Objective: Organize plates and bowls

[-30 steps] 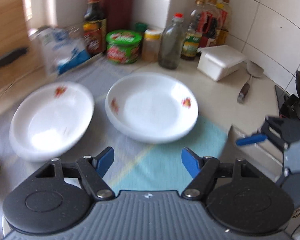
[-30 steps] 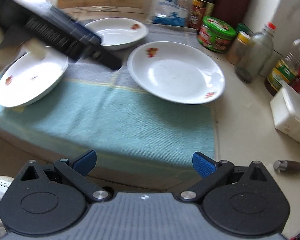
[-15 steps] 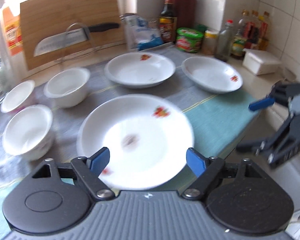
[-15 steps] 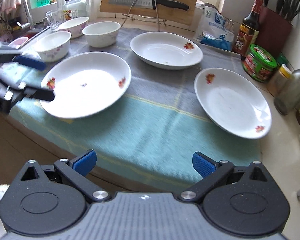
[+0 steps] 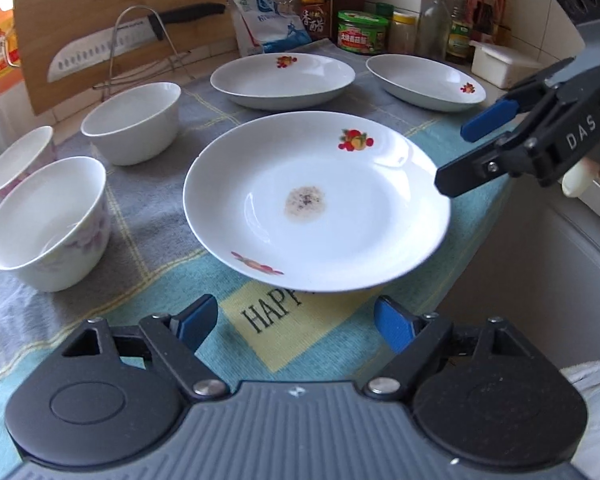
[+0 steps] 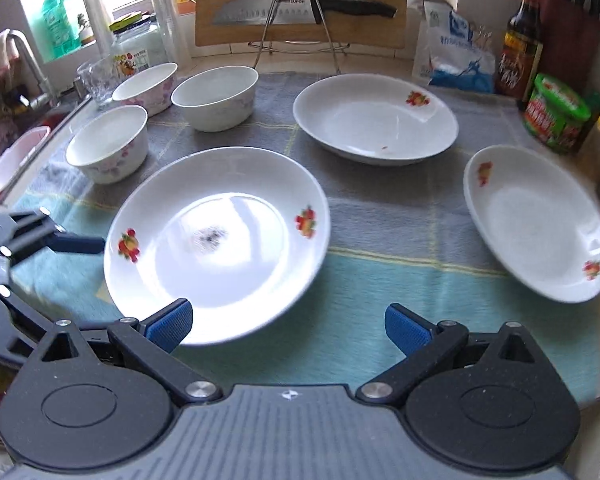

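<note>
A checked towel (image 5: pixel 148 240) covered the counter; on it the near fruit-print plate (image 5: pixel 316 200) lay between both tongs, with two more plates (image 6: pixel 376 118) behind and three bowls (image 5: pixel 46 222) to its left; the left gripper (image 5: pixel 296 318) was opening with nothing between its pads; the right gripper (image 6: pixel 288 324) stood wide and empty beside the plate's rim.

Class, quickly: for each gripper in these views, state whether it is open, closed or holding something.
Left gripper: jaws opening, empty; the white fruit-patterned plate lies just ahead.
Right gripper: open, holding nothing; one pad overlaps that plate's near rim.
</note>
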The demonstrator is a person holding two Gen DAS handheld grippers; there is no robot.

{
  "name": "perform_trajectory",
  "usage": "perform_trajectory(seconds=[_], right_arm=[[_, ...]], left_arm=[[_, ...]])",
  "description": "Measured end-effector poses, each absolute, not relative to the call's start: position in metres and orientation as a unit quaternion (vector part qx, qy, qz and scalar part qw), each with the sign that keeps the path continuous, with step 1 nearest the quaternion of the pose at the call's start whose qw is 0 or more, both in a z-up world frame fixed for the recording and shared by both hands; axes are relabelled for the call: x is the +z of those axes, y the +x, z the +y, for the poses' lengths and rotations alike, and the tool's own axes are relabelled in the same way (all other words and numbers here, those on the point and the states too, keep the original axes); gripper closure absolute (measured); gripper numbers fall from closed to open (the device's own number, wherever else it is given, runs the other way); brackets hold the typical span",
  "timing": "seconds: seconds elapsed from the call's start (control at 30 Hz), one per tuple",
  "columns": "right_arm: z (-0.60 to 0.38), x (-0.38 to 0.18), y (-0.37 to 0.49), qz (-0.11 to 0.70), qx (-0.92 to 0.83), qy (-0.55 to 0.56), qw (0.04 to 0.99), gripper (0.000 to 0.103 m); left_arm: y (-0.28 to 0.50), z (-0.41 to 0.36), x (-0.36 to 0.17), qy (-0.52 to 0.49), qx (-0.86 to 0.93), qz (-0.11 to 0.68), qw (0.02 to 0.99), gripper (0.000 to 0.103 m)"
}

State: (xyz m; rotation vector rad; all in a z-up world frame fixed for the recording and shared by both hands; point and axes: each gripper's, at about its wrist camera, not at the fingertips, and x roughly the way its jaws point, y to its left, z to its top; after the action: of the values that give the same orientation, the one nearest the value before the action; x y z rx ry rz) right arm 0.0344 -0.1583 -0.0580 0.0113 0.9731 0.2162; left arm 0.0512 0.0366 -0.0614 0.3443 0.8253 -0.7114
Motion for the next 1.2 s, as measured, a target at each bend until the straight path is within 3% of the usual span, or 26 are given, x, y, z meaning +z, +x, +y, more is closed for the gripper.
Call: perform_trajectory(seconds=[0.2,0.37,1.2], right_arm=[[-0.151,-0.062,0.042,0.471,0.075,0.021,0.879,0.0],[-0.154,-0.067,0.051,0.475,0.068,0.033,0.877,0.0],[-0.175,-0.091,0.11,0.482,0.162,0.1,0.855,0.0]], left_arm=[[0.065,0.04,-0.067,0.163,-0.372,0.374,0.834,0.014],[0.069,0.036,-0.073,0.173,-0.392,0.362,0.828,0.001],[0.072,0.033,-0.074,0.176,-0.398,0.355,0.828,0.0]])
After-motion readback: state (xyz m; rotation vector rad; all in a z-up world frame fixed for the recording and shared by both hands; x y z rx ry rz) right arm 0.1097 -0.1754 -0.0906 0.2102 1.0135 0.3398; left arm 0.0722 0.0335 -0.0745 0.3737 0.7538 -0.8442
